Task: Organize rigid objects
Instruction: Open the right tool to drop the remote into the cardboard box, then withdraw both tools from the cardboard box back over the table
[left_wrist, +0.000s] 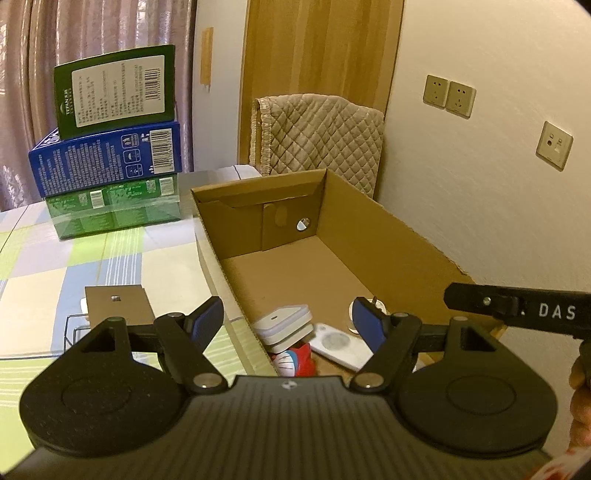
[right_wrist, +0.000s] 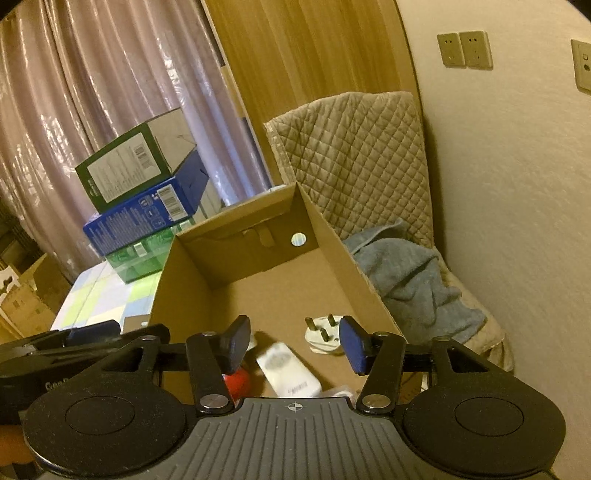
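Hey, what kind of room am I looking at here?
Probably a room in a home: shiny pinkish-mauve curtains, a quilted beige cover draped over a chair, beige wall sockets, and a table with a checked green-and-blue cloth.

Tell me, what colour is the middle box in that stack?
Blue, the middle box; clearest in the left wrist view.

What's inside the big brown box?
The cardboard box holds a white square case, a flat white gadget, a white plug and a red toy, partly hidden by the tongs.

Home rm, curtains (left_wrist: 110, 55), quilted chair cover (right_wrist: 351, 155), checked tablecloth (left_wrist: 74, 258)
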